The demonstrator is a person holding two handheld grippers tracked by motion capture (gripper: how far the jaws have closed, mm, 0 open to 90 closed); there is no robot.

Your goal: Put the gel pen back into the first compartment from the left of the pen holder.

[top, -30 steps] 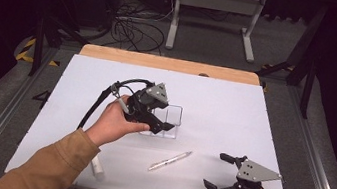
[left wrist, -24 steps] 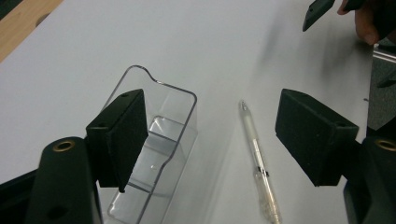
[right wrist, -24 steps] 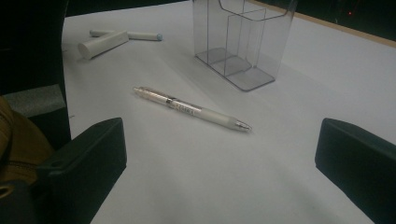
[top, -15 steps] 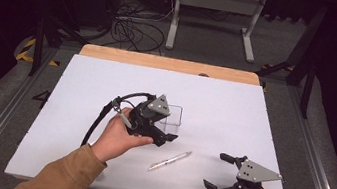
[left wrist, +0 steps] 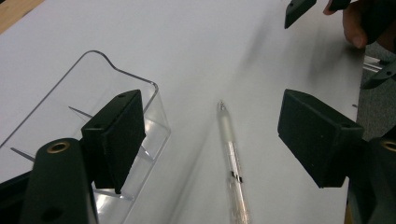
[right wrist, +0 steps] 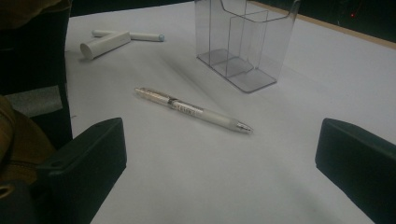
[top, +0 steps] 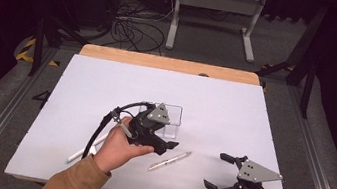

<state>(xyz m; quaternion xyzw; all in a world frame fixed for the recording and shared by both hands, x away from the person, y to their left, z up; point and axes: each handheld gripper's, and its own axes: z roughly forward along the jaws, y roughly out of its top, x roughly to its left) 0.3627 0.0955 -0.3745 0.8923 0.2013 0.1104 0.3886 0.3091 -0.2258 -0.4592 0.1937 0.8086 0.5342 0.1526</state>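
Left gripper view: left gripper (left wrist: 212,140) spread above the pen (left wrist: 232,158), which lies on the desk (left wrist: 224,46) beside the clear holder (left wrist: 93,88). Right gripper (top: 226,172) spread, well apart, holding nothing.

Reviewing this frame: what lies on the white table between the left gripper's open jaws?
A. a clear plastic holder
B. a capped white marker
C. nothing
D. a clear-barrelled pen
D: in the left gripper view the clear-barrelled pen lies flat between the left gripper's spread jaws, untouched; the clear plastic holder stands beside it.
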